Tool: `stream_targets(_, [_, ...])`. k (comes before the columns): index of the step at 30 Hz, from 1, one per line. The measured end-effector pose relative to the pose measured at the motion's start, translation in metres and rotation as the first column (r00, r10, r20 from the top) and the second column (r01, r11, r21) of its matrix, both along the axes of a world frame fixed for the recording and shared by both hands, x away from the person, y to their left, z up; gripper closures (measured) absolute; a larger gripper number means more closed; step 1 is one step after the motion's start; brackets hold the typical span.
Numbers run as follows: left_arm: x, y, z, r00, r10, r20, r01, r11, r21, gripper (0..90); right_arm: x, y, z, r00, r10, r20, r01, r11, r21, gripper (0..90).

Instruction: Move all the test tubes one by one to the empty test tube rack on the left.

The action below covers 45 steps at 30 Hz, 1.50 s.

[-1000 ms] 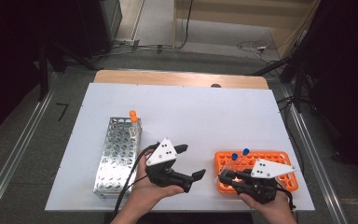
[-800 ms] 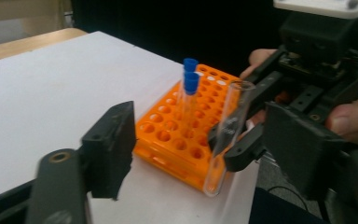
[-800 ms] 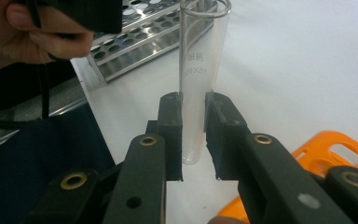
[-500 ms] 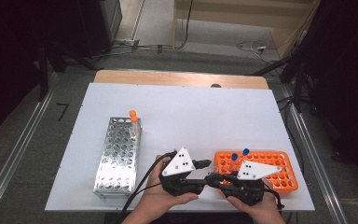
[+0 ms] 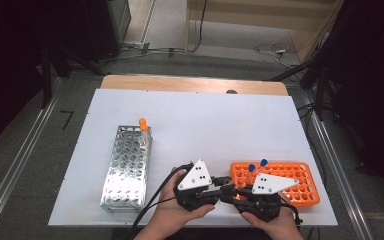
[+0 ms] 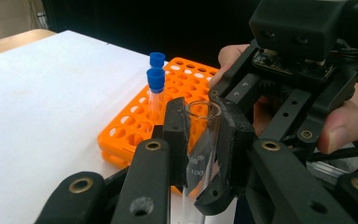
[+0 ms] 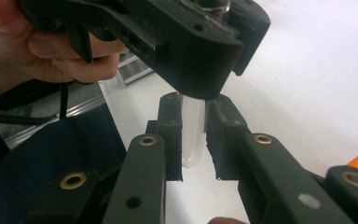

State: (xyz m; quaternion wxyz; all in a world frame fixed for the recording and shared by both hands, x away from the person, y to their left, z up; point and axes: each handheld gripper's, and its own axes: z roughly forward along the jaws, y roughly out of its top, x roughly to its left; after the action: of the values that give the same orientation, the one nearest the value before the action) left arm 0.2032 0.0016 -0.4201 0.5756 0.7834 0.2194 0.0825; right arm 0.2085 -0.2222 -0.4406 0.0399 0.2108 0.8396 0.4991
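A clear glass test tube (image 6: pixel 200 140), uncapped, passes between two claws at the near edge of the white bench (image 5: pixel 205 120): the left claw (image 6: pixel 199 140) has just been closing and now clamps the tube near its open mouth, while the right claw (image 7: pixel 193 135) is clamped on its rounded lower end. Both hands meet tip to tip, the left claw (image 5: pixel 215 192) pointing toward the right claw (image 5: pixel 230 194), the tube upright between them and clear of the bench. The handover looks midway: neither claw has let go. Just beyond the claws stands the orange rack (image 5: pixel 280 175) with two blue-capped tubes (image 6: pixel 156 79); well off to the left claw's far side sits a metal rack (image 5: pixel 125 167) holding one orange-capped tube (image 5: pixel 143 124). Racking this tube appears still to come.
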Motion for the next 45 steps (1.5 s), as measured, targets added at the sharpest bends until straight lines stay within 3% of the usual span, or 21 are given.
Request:
stream_targets(2, [0.0,0.002,0.001,1.0,0.006,0.003,-0.006,0.9999,-0.008,76.9,0.0,0.0,0.0,0.9999,-0.007,0.009,0.007,1.0,0.006,71.2])
stream_targets(7, [0.002,0.01,0.005,0.9994,0.032,0.012,-0.032,0.9993,-0.021,76.9,-0.001,-0.004,0.002,0.9996,-0.011,0.027,0.01,0.9996,0.026,48.4])
stream_targets(9, [0.003,0.014,0.006,0.9987,0.048,0.017,-0.048,0.9986,-0.023,77.0,-0.001,-0.006,0.004,0.9971,-0.053,0.054,0.052,0.9984,0.023,43.5])
stream_targets(12, [0.004,0.02,0.008,0.9973,0.069,0.026,-0.068,0.9973,-0.028,77.0,0.001,-0.011,0.007,0.9958,-0.07,0.058,0.068,0.9969,0.038,30.7])
stream_targets(18, [0.008,0.036,0.01,0.9917,0.124,0.033,-0.123,0.9918,-0.035,77.0,0.005,-0.022,0.014,0.9922,-0.104,0.068,0.1,0.9932,0.059,14.3])
stream_targets(23, [0.011,0.05,0.013,0.9859,0.162,0.042,-0.16,0.9863,-0.038,77.0,0.008,-0.032,0.017,0.9928,-0.102,0.064,0.098,0.9931,0.065,1.3])
stream_targets(35, [0.018,0.087,0.017,0.9621,0.269,0.046,-0.266,0.9623,-0.057,77.0,0.015,-0.059,0.022,0.9835,-0.168,0.068,0.161,0.9822,0.097,0.0])
stream_targets(45, [0.021,0.118,0.021,0.9328,0.356,0.057,-0.352,0.9334,-0.07,77.0,0.018,-0.078,0.022,0.976,-0.206,0.07,0.198,0.9747,0.103,0.0])
